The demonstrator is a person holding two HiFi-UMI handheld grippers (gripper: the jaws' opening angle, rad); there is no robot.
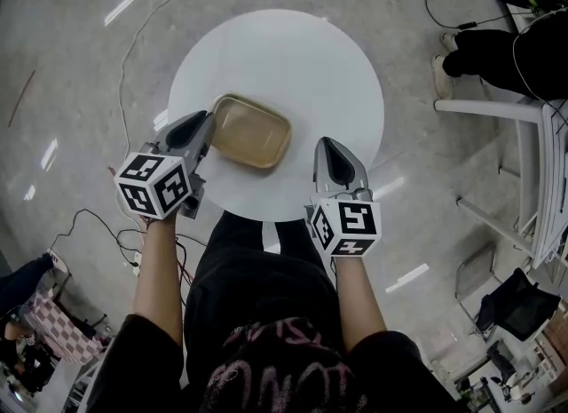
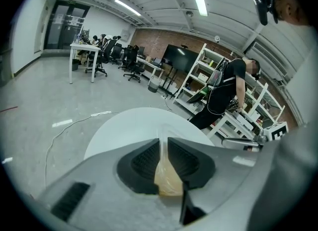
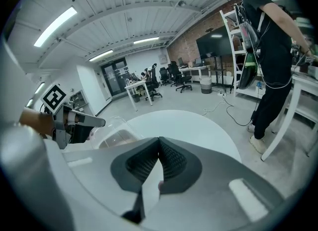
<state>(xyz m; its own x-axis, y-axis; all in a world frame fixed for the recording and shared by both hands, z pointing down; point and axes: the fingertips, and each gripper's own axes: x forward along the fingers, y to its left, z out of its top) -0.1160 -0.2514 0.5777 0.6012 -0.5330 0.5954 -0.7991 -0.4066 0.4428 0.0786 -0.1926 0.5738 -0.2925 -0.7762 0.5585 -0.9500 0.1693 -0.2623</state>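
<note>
Item: clear tan tray (image 1: pixel 253 131), showing over the near left of the round white counter (image 1: pixel 302 56). Your left gripper (image 1: pixel 206 125) is clamping its fingers on the tray's rim, which only the left gripper view is showing. Your right gripper (image 1: pixel 327 146) is hovering near the tray and apart from it, fingers pressed together with nothing between them.

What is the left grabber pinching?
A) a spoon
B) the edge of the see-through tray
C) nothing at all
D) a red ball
B: the left gripper has its fingers shut on the rim of the tan see-through tray on the white table.
</note>
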